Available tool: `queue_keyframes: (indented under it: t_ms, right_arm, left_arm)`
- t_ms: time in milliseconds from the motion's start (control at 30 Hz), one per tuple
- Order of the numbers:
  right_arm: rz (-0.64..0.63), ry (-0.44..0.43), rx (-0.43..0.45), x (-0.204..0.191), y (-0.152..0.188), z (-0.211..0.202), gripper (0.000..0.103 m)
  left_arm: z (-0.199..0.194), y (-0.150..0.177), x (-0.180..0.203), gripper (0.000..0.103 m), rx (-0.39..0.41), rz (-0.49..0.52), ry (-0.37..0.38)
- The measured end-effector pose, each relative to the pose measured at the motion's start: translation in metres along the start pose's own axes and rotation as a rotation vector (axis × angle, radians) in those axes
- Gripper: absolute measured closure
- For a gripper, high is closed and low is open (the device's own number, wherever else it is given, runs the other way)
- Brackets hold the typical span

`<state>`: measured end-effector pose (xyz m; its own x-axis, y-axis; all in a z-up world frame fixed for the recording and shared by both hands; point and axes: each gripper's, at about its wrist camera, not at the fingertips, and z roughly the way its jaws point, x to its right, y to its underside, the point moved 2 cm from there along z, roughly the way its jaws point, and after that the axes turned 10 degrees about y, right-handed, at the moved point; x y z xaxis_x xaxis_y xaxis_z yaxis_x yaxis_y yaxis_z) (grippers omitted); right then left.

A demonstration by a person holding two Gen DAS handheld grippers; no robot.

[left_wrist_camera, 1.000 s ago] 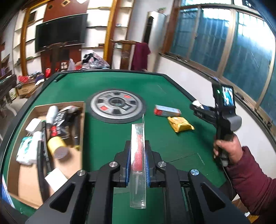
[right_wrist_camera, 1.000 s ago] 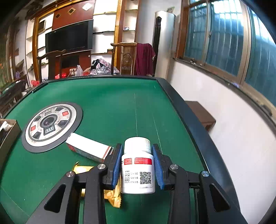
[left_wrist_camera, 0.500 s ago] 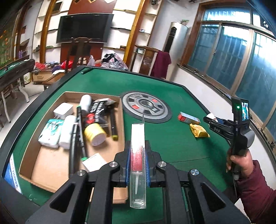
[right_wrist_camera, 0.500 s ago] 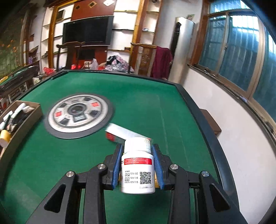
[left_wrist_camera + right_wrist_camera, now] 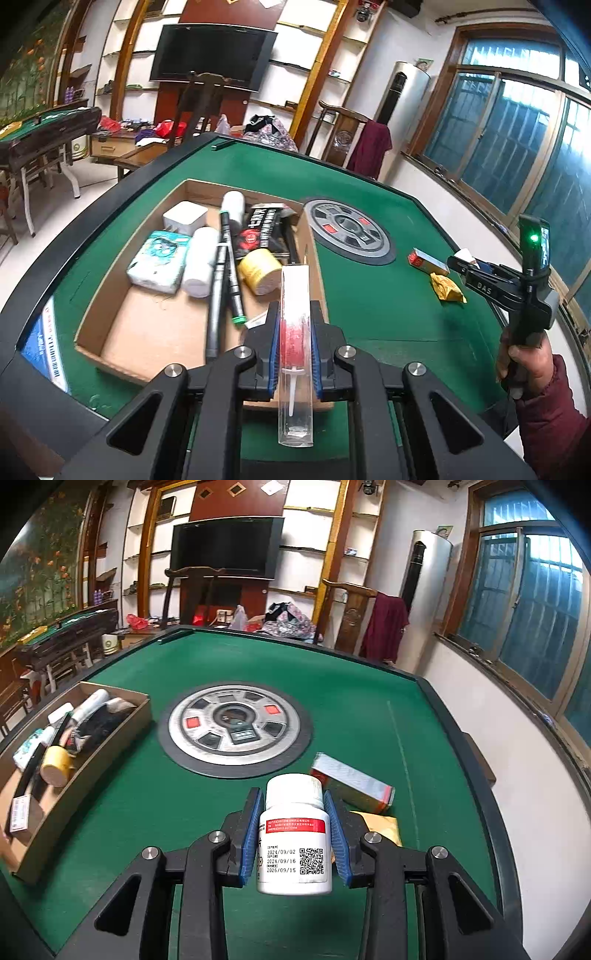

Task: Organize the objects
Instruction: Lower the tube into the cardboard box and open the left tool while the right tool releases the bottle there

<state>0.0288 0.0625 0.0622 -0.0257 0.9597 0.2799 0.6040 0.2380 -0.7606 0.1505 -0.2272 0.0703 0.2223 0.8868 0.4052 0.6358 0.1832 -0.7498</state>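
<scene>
My left gripper (image 5: 294, 343) is shut on a clear plastic tube with a red brush inside (image 5: 294, 332), held above the near right part of the cardboard box (image 5: 155, 332). The box holds several items: a tissue pack (image 5: 159, 258), a white bottle (image 5: 201, 266), a yellow tape roll (image 5: 258, 275) and black pens (image 5: 229, 273). My right gripper (image 5: 294, 834) is shut on a white pill bottle with a red label (image 5: 293, 834), held over the green felt. From the left wrist view the right gripper (image 5: 480, 273) shows at the far right, held by a hand (image 5: 524, 362).
A round grey dial (image 5: 236, 727) is set in the middle of the green table (image 5: 351, 701). A red and silver carton (image 5: 351, 782) and a yellow packet (image 5: 380, 823) lie just beyond the right gripper. The box (image 5: 74, 760) stands to its left. Black rim (image 5: 110, 206) borders the table.
Both grippers have swung left across the table with their loads. The box has come under the left gripper, and it has entered the right wrist view at the left.
</scene>
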Motion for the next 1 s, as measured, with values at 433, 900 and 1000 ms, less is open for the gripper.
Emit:
queue_keyframes:
  t_ms: [433,900,1000]
  right_arm:
    - [-0.01,-0.163,0.011,-0.04,-0.007,-0.031,0.066]
    - [-0.011,-0.523,-0.094,-0.111,-0.011,-0.049,0.065]
    - [-0.036,-0.551,-0.106,-0.133,-0.012,-0.049,0.065]
  left_arm:
    - [-0.021,0.009,-0.031,0.09,0.025,-0.06,-0.043]
    - [-0.028,0.0,-0.062,0.09,0.018,-0.064,-0.114]
    - [-0.026,-0.002,-0.068,0.09,0.007,-0.055,-0.131]
